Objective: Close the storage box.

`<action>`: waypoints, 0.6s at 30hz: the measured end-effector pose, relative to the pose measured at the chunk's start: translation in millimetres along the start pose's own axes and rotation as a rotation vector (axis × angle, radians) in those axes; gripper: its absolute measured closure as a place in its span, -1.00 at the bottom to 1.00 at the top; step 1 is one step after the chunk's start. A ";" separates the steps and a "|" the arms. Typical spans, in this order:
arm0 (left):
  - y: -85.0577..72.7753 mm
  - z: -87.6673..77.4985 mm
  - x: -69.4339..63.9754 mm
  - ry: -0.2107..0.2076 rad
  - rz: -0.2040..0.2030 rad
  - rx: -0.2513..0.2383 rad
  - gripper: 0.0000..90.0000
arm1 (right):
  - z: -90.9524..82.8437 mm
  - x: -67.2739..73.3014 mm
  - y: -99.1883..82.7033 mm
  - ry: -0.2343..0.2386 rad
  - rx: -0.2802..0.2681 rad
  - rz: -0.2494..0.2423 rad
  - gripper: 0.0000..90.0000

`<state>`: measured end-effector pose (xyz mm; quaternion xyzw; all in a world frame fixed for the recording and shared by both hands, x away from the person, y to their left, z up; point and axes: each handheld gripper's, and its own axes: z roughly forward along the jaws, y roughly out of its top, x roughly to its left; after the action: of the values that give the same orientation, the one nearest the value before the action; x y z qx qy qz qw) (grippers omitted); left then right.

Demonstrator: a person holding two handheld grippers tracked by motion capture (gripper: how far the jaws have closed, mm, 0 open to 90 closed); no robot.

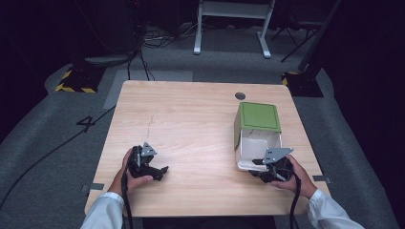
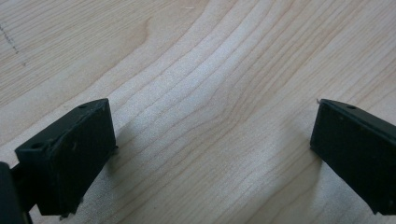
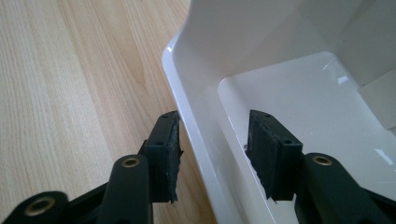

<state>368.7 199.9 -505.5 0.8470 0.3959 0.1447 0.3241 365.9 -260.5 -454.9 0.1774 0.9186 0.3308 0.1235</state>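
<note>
Right gripper view: right gripper (image 3: 212,144) fingers (image 3: 163,149) spread, straddling white container (image 3: 280,84) wall, one outside, one inside, not yet pinching. Container at table (image 1: 191,124) right side, green lid (image 1: 259,116) behind. Left gripper (image 2: 212,154) fingers spread over bare table.

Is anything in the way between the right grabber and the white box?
No, nothing visible is. The right gripper already straddles the near wall of the white box, one jaw outside over the table and one inside. The jaws look apart, not yet pinching the wall.
</note>
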 end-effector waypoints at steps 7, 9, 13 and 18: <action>0.0 0.1 -0.1 -0.001 -0.001 -0.001 -0.99 | 3.1 -4.3 2.0 -0.016 0.038 -0.023 0.25; 0.0 0.0 -0.1 -0.001 -0.002 0.000 -0.99 | 4.9 -6.9 5.6 -0.043 0.066 -0.029 0.22; 0.0 0.0 -0.1 -0.001 -0.002 0.000 -0.99 | 4.5 -12.9 8.5 -0.070 0.072 -0.032 0.22; 0.0 0.1 0.0 -0.001 0.000 -0.001 -0.99 | 8.0 -17.9 10.4 -0.081 0.096 -0.044 0.33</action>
<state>368.7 199.9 -505.6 0.8468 0.3958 0.1444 0.3247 387.4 -255.7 -452.2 0.1761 0.9314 0.2760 0.1589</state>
